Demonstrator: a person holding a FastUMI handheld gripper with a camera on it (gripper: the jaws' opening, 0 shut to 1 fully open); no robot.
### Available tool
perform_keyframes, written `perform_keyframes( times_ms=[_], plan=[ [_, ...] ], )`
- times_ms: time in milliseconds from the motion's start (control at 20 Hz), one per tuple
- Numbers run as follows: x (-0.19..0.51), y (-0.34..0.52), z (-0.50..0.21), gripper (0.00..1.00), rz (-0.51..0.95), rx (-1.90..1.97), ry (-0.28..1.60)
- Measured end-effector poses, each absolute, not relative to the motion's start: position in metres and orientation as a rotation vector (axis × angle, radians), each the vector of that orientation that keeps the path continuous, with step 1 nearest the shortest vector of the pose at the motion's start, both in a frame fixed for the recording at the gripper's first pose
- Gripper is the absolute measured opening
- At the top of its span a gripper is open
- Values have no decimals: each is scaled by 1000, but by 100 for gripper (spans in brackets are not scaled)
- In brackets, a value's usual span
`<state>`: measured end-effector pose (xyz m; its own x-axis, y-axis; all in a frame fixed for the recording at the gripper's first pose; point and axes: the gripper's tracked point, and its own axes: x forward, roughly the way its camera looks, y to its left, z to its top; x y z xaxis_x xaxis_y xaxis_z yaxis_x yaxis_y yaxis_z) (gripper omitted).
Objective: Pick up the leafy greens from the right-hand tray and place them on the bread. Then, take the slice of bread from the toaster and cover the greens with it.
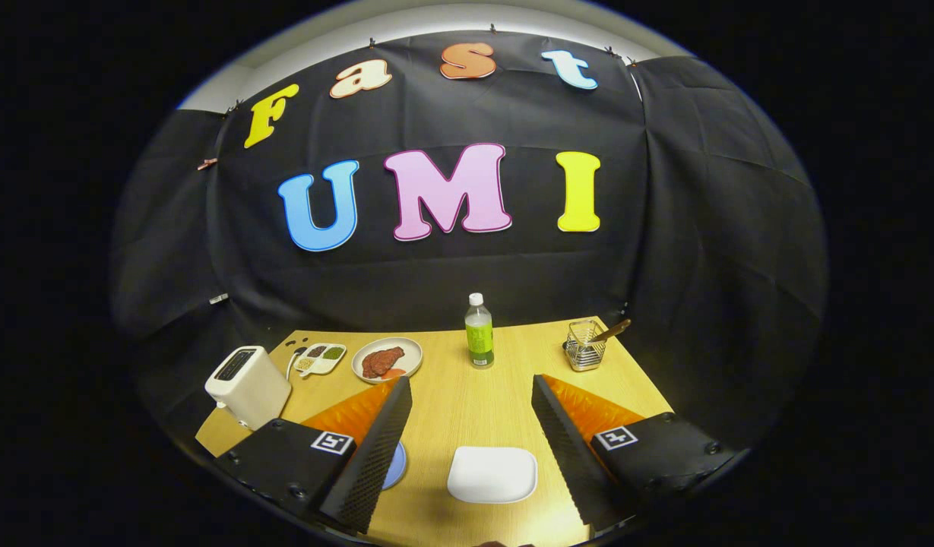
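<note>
We hold gripper (470,433) high over table (467,395), fingers spread wide, nothing between. White tray (492,474) between them looks bare; we spot no greens. Toaster (248,386) beyond left finger; bread unseen. We expect greens limp, light: pinch bunched middle gently.

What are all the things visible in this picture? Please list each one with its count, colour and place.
table: one, light wood, under everything.
toaster: one, white, left of the left finger.
divided dish: one, white, behind the toaster; small portions inside.
round plate: one, white, beside the divided dish; holds a brown piece and something orange.
bottle: one, green with white cap, far middle of the table.
wire holder: one, metal, far right; a wooden handle sticks out.
white tray: one, between the fingers, empty.
blue disc: one, mostly hidden by the left finger.
tongs: one pair, fingers wide apart, holding nothing.
</note>
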<state>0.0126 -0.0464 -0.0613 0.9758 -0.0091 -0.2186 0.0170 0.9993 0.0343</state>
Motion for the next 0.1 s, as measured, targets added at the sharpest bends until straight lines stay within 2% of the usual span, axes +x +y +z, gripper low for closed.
perform_keyframes(
  times_ms=[100],
  plan=[
    [14, -44, -62, 99, -6, 38, 221]
  ],
)
